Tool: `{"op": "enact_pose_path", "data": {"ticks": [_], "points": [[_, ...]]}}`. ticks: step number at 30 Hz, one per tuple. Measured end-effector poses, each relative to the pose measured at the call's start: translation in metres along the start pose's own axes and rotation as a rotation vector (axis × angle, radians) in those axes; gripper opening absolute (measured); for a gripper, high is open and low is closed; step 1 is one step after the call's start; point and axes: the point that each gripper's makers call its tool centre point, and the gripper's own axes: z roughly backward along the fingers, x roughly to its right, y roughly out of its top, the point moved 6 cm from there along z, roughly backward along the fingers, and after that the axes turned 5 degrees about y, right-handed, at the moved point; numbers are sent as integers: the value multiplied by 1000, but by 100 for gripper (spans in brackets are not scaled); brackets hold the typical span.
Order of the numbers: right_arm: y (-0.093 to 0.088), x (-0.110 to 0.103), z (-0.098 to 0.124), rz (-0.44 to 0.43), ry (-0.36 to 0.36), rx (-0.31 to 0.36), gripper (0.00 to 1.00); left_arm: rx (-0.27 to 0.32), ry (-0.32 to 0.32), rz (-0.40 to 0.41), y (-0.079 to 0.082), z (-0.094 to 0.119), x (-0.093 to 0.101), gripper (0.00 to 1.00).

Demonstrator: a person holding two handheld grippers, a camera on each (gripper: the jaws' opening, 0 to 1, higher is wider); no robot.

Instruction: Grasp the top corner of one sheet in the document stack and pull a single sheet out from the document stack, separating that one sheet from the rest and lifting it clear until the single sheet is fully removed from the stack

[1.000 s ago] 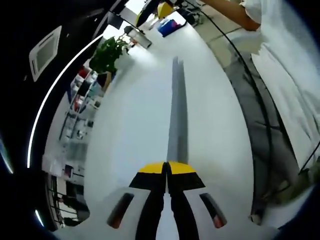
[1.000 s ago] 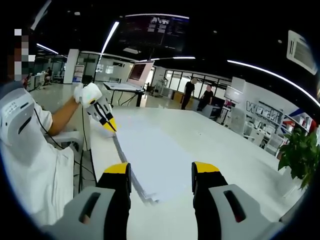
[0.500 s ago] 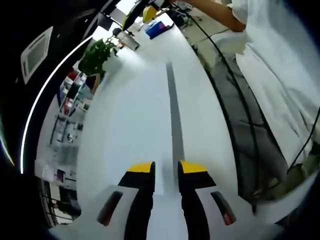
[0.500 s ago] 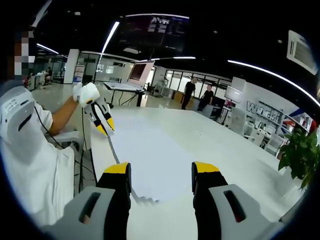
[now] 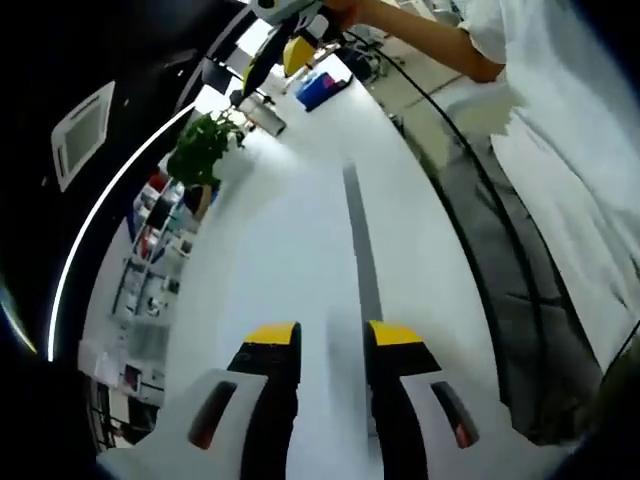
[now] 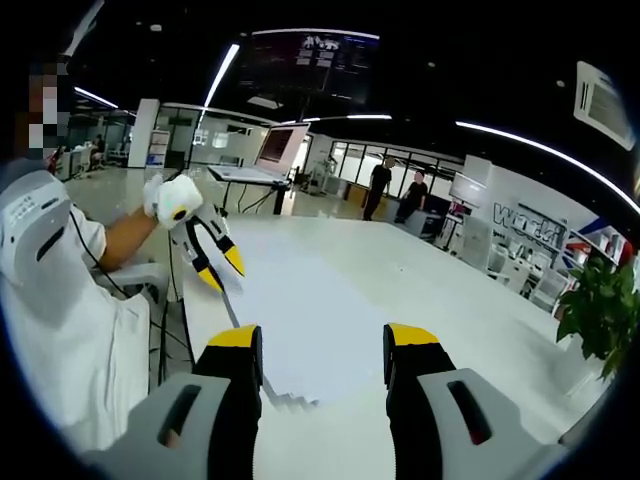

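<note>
A white bench [image 6: 470, 300] carries the paper stack [image 6: 300, 310] at centre frame. The left tool [image 6: 222, 268] is seen open just above the stack's far corner, the right tool [image 6: 325, 345] open and empty. A corner grasp is judged next.

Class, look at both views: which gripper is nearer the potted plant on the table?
Right. The potted plant stands beside the right gripper, while the left gripper sits across the document stack, at the table's opposite edge.

office/showroom | glass partitions [image 6: 420, 165] | strip lights [image 6: 540, 145] | potted plant [image 6: 600, 305]
</note>
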Motion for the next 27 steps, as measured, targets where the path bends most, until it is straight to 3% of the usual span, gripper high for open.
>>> {"op": "enact_pose_path", "data": {"ticks": [11,17,27], "points": [[0,0,-1,0,-1,-1,48,82,42,-28,21,-24,4,27],[0,1,-2,2,-1,-5,48,71,68,-52,23,-36,5,26],[1,2,0,1,-6,-2,48,93,36,-11,26,-43,11,11]]}}
